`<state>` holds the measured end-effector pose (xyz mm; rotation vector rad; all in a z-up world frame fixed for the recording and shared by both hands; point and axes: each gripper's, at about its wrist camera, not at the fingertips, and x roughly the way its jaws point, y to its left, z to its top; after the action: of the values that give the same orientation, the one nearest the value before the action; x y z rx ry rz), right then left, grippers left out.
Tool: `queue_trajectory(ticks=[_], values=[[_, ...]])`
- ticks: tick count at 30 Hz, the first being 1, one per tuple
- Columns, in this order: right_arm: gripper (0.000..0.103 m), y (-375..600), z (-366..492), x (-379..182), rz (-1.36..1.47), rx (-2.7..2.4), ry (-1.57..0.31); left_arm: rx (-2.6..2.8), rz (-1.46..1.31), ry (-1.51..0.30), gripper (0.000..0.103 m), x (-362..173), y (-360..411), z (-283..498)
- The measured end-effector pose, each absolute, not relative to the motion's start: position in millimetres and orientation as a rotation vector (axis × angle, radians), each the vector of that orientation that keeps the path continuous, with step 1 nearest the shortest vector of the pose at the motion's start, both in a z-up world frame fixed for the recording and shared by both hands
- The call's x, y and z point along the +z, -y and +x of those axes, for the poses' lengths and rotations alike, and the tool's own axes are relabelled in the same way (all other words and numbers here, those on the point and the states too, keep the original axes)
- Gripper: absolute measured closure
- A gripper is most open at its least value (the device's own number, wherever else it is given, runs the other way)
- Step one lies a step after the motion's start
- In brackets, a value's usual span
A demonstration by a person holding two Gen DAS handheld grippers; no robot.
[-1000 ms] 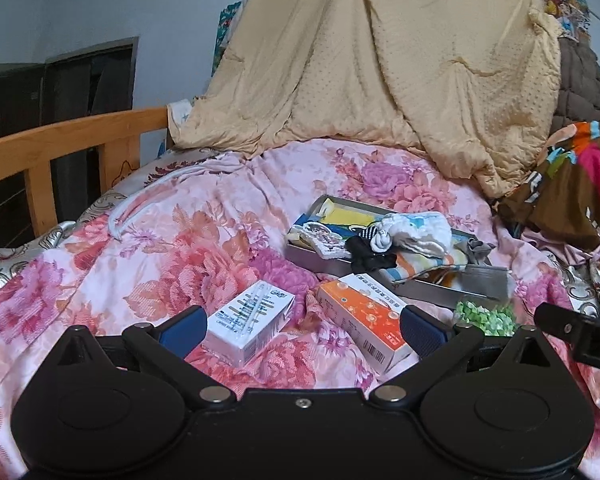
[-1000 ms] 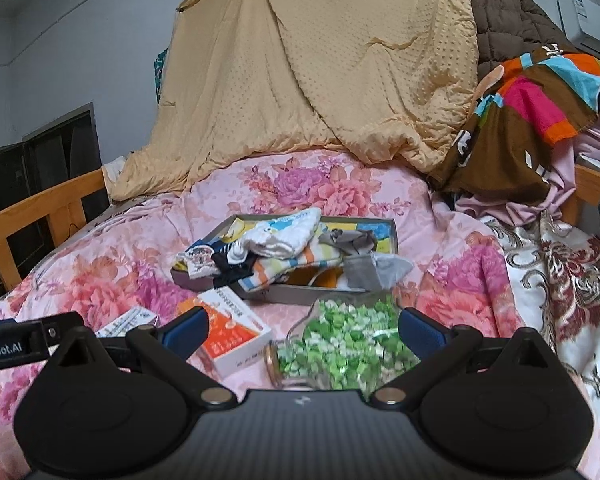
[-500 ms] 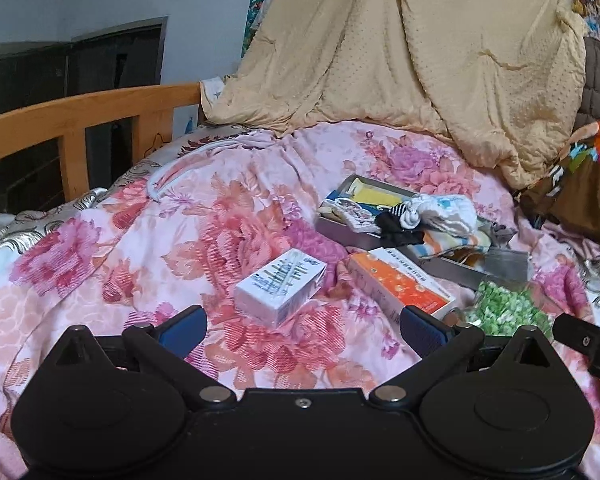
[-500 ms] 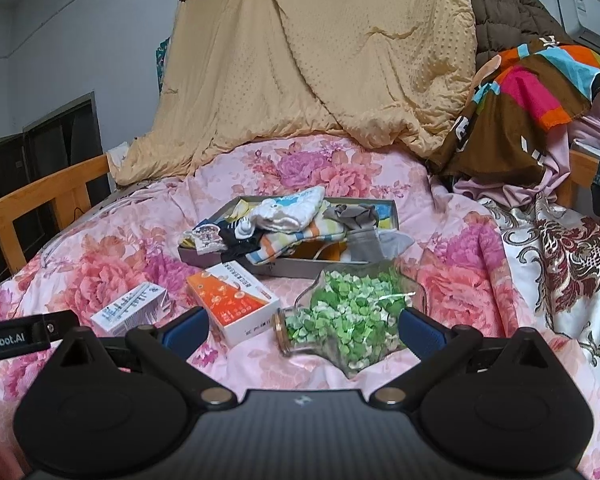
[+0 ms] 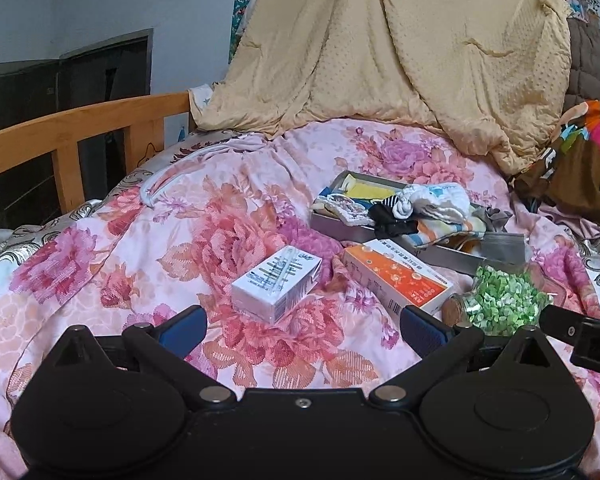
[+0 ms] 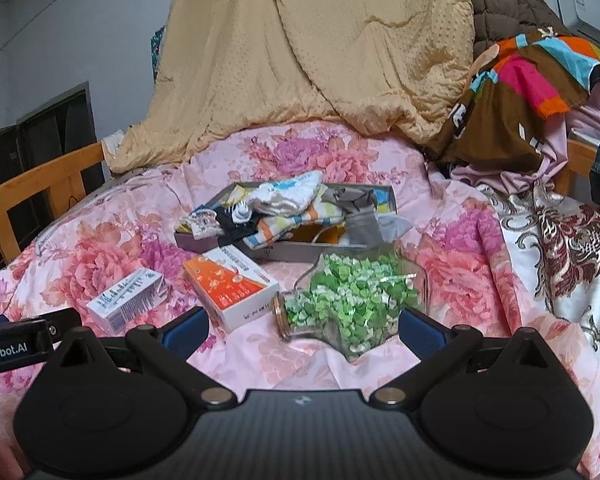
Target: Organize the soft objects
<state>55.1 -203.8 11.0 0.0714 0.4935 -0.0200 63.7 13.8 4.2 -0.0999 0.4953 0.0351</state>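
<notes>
A grey tray (image 5: 496,257) (image 6: 300,251) on the floral bedspread holds a heap of socks: a white one (image 5: 436,199) (image 6: 288,196), a black one (image 5: 388,220), a striped one (image 6: 288,225) and a grey one (image 6: 360,216). My left gripper (image 5: 303,325) is open with nothing between its fingers, just short of a white box (image 5: 278,282). My right gripper (image 6: 303,326) is open too, close behind a glass jar of green paper bits (image 6: 348,300) (image 5: 504,300) lying on its side.
An orange and white box (image 5: 396,276) (image 6: 230,282) lies between the white box (image 6: 128,300) and the jar. A beige quilt (image 5: 400,52) hangs at the back. A wooden bed rail (image 5: 72,132) runs along the left. Colourful clothes (image 6: 532,80) pile up at the right.
Both grippers have drawn back from the tray, so the boxes and jar now sit farther ahead. The left view has swung to the left. Both stay open.
</notes>
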Motion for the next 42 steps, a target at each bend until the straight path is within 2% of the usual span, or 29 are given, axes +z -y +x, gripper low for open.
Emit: queue_trajectory(ticks=[42], values=[[0.0,193.5,70.2,-6.6,0.034,-0.002,-0.604,0.083,-0.085,-0.575,0.001,-10.6,-13.4,72.8]])
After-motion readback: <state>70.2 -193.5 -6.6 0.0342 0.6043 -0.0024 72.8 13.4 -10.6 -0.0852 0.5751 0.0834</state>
